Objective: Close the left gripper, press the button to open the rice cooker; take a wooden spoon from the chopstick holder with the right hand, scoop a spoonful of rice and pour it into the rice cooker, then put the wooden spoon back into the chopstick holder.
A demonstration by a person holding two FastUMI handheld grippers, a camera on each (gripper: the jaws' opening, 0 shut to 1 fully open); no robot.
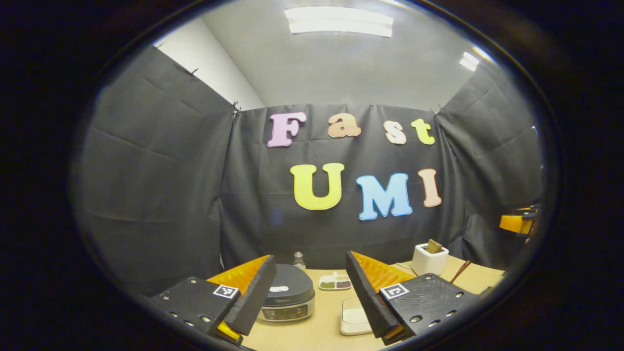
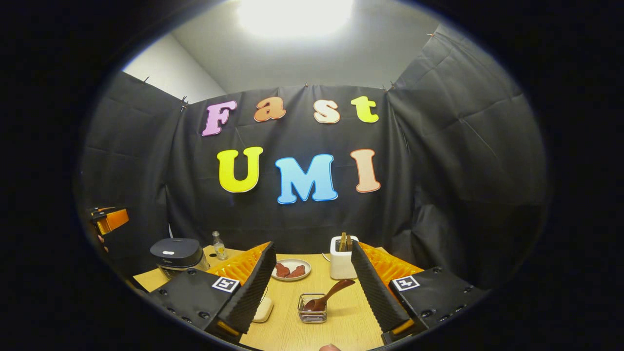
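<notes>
Between the spread fingers of your left hand-held gripper (image 1: pixel 308 302), in the left gripper view, the rice cooker (image 1: pixel 287 298) sits on the surface (image 1: pixel 312 336) with its lid down. Both fingers stand well apart and grip nothing. Just right of the cooker lies a shallow white dish (image 1: pixel 354 318), and behind that a small tray (image 1: pixel 335 282) with green and dark fillings. A small bottle (image 1: pixel 299 261) stands behind the cooker, near the wall. Farther right is the white holder (image 1: pixel 429 259), with a wooden piece poking out of its top.

Nearest you in the right gripper view, your right hand-held gripper (image 2: pixel 312 300) is likewise released, jaws wide and empty. Between them sits a small wire basket (image 2: pixel 312 309), and the spoon (image 2: pixel 327 296) rests in it, bowl down, handle slanting up to the right. Beside the left finger, a pale dish (image 2: pixel 263 309) peeks out. Beyond the basket, a plate (image 2: pixel 291 269) carries reddish pieces, and right of it stands the holder (image 2: pixel 342 263), upright, with wooden handles showing at its top. Off to the left, the cooker (image 2: pixel 176 256) stands shut at the surface's (image 2: pixel 341 326) far corner, the bottle (image 2: pixel 219 246) just beside it. At the left edge, part of your other gripper (image 2: pixel 108 219) shows, raised above the surface.
</notes>
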